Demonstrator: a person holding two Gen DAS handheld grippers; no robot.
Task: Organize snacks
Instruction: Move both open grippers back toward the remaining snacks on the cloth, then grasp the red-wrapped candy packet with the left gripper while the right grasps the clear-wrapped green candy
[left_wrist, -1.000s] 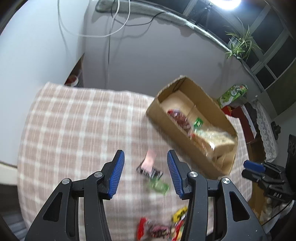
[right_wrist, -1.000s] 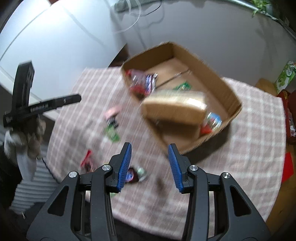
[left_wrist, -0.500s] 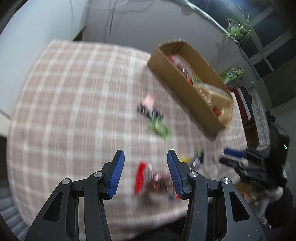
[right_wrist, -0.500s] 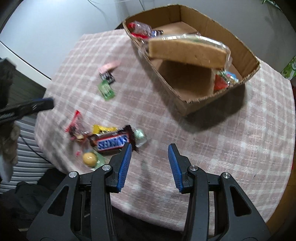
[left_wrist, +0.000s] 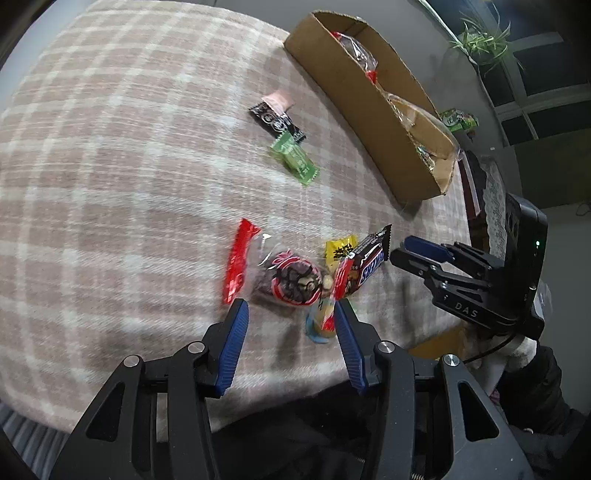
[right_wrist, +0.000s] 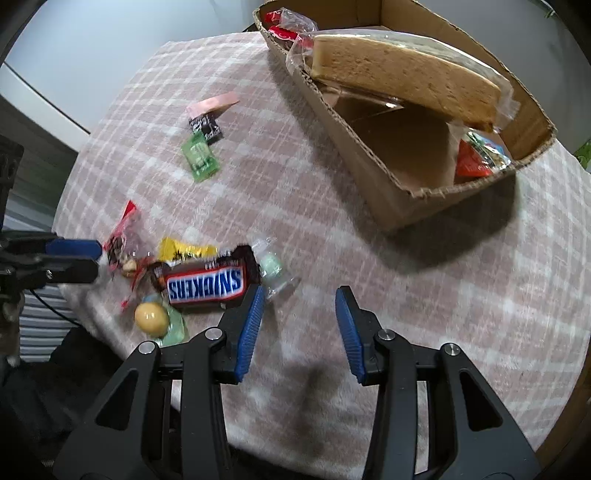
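Cardboard box (right_wrist: 373, 177): ahead of both grippers, open-topped to receive snacks.
Left gripper (left_wrist: 290, 334): part-open, empty, above nut bag (left_wrist: 291, 282).
Right gripper (right_wrist: 299, 317): part-open, empty, beside chocolate bar (right_wrist: 205, 286).

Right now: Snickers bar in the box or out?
Out. Snickers bar lies on the checked cloth, apart from the cardboard box.
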